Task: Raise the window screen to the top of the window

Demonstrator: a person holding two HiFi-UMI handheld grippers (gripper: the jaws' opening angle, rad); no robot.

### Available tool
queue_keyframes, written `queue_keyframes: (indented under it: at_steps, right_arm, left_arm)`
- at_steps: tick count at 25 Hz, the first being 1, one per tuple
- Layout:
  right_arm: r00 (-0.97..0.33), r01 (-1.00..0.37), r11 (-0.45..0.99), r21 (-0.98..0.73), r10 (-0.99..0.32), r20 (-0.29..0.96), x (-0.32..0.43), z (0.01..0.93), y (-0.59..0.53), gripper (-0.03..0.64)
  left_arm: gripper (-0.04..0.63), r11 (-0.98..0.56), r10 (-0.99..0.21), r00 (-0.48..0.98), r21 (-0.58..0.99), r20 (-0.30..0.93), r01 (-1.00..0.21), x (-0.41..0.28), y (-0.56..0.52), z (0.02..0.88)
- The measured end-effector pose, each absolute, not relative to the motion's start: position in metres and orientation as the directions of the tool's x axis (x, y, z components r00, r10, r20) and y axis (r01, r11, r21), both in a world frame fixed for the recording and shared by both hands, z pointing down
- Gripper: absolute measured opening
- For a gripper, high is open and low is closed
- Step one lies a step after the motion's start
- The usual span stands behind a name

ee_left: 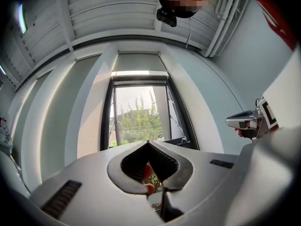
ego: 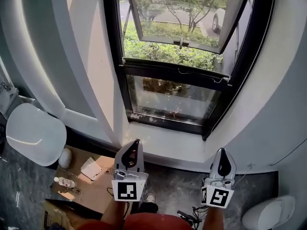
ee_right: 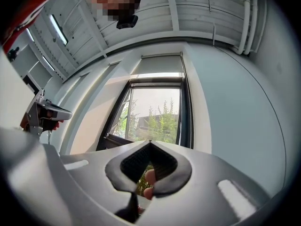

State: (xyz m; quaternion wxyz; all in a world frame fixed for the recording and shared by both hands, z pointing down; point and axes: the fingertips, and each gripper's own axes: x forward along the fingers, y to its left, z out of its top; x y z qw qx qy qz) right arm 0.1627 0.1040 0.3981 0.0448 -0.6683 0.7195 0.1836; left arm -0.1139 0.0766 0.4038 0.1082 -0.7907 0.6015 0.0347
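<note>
Head view, steeply downward: tall black-framed window point(ego: 118, 56) set in a pale grey-white recess, with its upper glass sash point(ego: 182, 13) swung outward over green shrubs and a fixed lower pane under a black crossbar. Window screen hard to pick out, most likely the slim black rail point(ego: 158, 64) lying along that crossbar at the window's mid-height, well short of the window's top. Thin pale cord point(ego: 201, 75) draped on the crossbar just beside the rail. Mesh too fine to tell. Left gripper point(ego: 136, 142) and right gripper point(ego: 221, 151), both pale grey plastic with black ribbed pads, held below the window and apart from its sill, noses aimed toward it. Seen in the left gripper view and the right gripper view, each pair of jaws closed tip to tip and clamping nothing, with the window straight ahead beyond the tips. Black-and-white square markers on each gripper's cube, patterns only, no words. Flattened brown cardboard box point(ego: 96, 188) on the dark floor below and left of the window, bearing small black printed symbols, with lettering too small to read.
</note>
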Motion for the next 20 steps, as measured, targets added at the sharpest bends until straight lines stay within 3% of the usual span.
queue_keyframes:
  at_steps: [20]
  right_arm:
    - [-0.060,-0.976,-0.009,0.220,-0.950,-0.307,0.119,0.391,0.008,0.011]
  left_arm:
    - [0.005,-0.313,-0.923,0.329,-0.107,-0.199,-0.944,-0.149,-0.034,0.402]
